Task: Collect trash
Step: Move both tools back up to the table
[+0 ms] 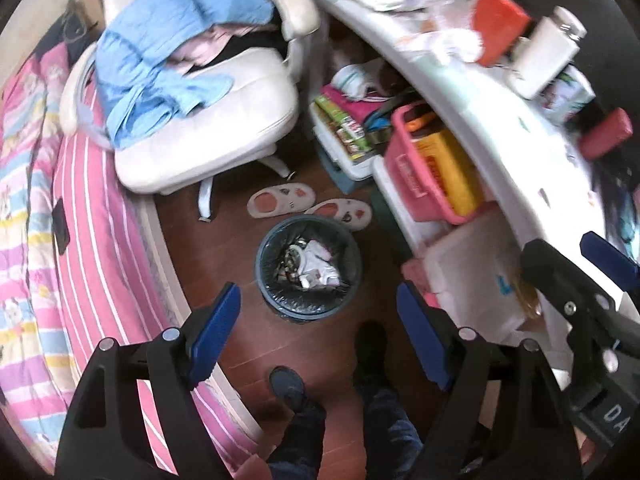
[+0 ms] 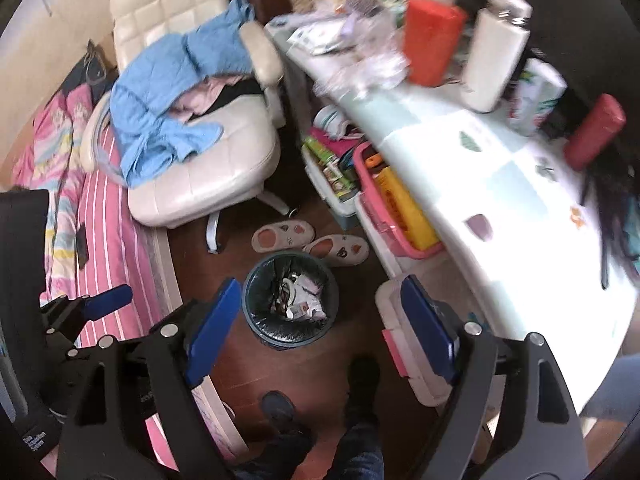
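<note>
A round dark trash bin (image 1: pixel 309 268) with a black liner stands on the wooden floor, holding crumpled wrappers and paper (image 1: pixel 316 266). It also shows in the right wrist view (image 2: pixel 291 300). My left gripper (image 1: pixel 318 340) is open and empty, held high above the floor just this side of the bin. My right gripper (image 2: pixel 320 334) is open and empty, also high above the floor near the bin. The right gripper shows at the right edge of the left wrist view (image 1: pixel 576 276). Crumpled papers and wrappers (image 2: pixel 360 44) litter the far end of the desk.
A white desk (image 2: pixel 460 168) on the right carries a red box (image 2: pixel 430 40), a white bottle (image 2: pixel 494 52) and a red case (image 2: pixel 594 132). Storage bins (image 2: pixel 384 204) sit under it. A white chair (image 2: pixel 200 160) with blue clothes, slippers (image 2: pixel 310 242), a pink bed (image 2: pixel 108 240).
</note>
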Demonstrator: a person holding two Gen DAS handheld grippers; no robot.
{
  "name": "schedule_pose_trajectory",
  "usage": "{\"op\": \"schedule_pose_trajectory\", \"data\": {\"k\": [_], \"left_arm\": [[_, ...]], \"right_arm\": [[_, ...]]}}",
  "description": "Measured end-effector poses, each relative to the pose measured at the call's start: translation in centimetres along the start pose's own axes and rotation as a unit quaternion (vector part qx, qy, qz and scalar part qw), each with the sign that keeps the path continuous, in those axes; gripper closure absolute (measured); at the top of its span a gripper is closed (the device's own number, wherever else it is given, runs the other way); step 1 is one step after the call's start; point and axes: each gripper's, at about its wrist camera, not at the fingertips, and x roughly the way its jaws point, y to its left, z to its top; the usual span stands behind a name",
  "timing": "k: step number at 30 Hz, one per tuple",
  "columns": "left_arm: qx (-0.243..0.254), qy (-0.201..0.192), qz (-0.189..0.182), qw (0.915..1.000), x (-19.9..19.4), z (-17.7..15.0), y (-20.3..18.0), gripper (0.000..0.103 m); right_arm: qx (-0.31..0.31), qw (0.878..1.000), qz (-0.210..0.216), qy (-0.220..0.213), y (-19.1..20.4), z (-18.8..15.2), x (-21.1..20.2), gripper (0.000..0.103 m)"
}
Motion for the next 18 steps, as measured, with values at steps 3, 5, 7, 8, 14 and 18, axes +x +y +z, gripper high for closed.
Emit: {"op": "schedule_pose_trajectory", "data": {"k": [3,5,7,8,14,18], "left_arm": [[0.027,-0.007,-0.01,0.9996,-1.8,0.1,-2.3,0.024],[0.05,-0.013,-0.018,0.9985,-2.8,0.1,-4.2,0.023],[0.068,-0.014,-0.026,0.9973,-3.6,0.0,-5.6,0.02],[0.076,-0.016,-0.03,0.9965,-4.0,0.0,-6.4,0.019],[0.131,-0.028,-0.055,0.9895,-6.2,-0.1,-11.9,0.019],[0.158,-0.03,-0.069,0.9847,-6.7,-0.1,-15.2,0.018]], "right_arm": [[0.027,1.0,-0.011,-0.013,-1.7,-0.4,-2.3,0.02],[0.044,0.999,-0.021,-0.021,-3.4,-0.8,-4.0,0.02],[0.056,0.998,-0.031,-0.028,-4.9,-1.2,-5.2,0.02],[0.062,0.997,-0.036,-0.031,-5.4,-1.4,-5.7,0.02],[0.113,0.99,-0.069,-0.052,-10.4,-3.0,-9.7,0.02],[0.146,0.984,-0.084,-0.058,-13.8,-3.9,-11.0,0.02]]}}
